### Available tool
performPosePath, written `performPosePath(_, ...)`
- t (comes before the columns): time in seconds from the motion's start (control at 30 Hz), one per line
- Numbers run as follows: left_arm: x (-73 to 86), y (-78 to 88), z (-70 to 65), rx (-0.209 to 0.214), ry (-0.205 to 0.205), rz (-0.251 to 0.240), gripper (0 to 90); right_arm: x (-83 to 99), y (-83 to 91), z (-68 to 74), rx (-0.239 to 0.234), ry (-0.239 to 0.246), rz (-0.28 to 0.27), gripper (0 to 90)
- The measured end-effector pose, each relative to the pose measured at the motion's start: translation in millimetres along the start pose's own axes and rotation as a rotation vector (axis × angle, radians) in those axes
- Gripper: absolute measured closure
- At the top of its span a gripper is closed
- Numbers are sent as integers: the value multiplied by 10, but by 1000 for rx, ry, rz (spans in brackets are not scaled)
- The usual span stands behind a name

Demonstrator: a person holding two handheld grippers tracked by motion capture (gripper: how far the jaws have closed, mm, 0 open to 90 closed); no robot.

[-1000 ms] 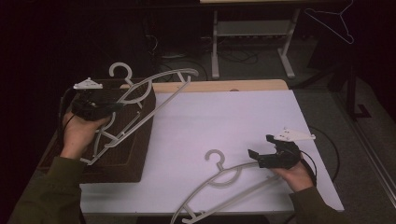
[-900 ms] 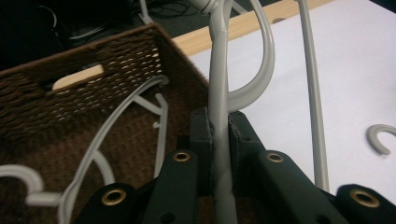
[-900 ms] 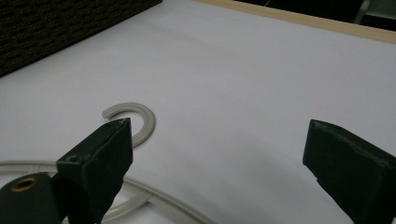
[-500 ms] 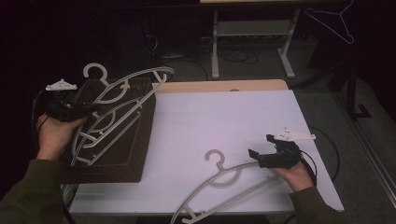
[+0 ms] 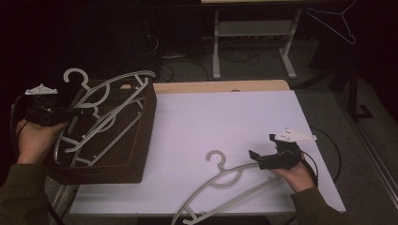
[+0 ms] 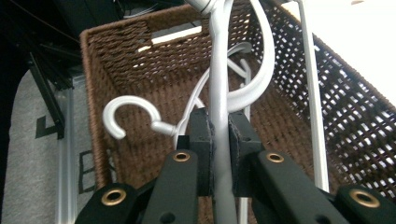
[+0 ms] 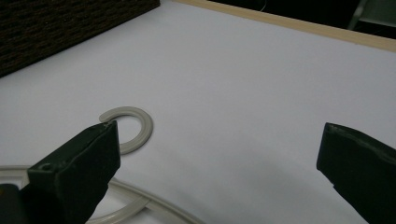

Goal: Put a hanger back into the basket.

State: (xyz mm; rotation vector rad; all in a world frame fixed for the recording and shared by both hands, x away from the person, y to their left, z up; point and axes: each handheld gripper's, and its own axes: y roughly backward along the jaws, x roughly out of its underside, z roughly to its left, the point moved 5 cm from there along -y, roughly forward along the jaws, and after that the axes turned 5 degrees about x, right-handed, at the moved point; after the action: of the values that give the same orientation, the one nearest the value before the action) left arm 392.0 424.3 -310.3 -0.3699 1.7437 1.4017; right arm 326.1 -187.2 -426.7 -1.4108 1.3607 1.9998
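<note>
- At the far left of the high view, the left gripper (image 5: 70, 112) pinches a white hanger (image 5: 110, 101) by its thin bar; in the left gripper view the pads (image 6: 201, 140) press on that bar from both sides.
- The hanger lies tilted over the open top of the brown wicker basket (image 5: 136, 154), hook (image 5: 75, 75) past the far left corner, most likely so it can be lowered in on top of the other hangers (image 6: 140, 116) already lying inside.
- The left hand (image 5: 35, 140) sits outside the basket's left wall, forearm coming up from the bottom edge, gripper pointing roughly level across the basket.
- The basket stands on the left end of the white table (image 5: 225, 122), partly over its edge.
- Toward the right, a second hanger (image 5: 220, 180) lies flat on the table near the front edge, hook (image 5: 217, 157) pointing away from the person.
- The right gripper (image 5: 263, 159) hovers just beside that hanger's shoulder with jaws spread wide, having just opened further; nothing is between them, the hook (image 7: 133, 128) showing just past the left jaw. It seems poised to take this one next.
- The right hand (image 5: 295, 176) rests low by the table's front right, wrist bent, gripper aimed left.
</note>
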Motion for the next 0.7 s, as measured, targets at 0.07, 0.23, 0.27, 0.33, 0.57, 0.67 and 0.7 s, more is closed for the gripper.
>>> performPosePath(0.07, 28, 11, 32, -9, 1, 9, 823, 2, -4, -1, -3, -2, 1, 0)
performPosePath(0.23, 96, -3, 97, -33, -8, 41, 823, 2, -7, -8, 3, 2, -1, 0)
performPosePath(0.27, 105, -6, 109, -35, -6, 43, 823, 3, -7, -8, 4, 1, 0, 0)
performPosePath(0.33, 115, -14, 122, -39, -1, 45, 823, 3, -8, -7, 3, -4, 2, 0)
performPosePath(0.57, 155, -103, 136, -48, -16, 83, 823, 5, -17, -8, 2, 4, 0, 0)
performPosePath(0.67, 172, -167, 136, -67, -32, 111, 823, 5, -13, -7, 2, -1, 2, 0)
performPosePath(0.7, 177, -195, 137, -67, -36, 116, 823, 5, -12, -8, 2, -2, 3, 0)
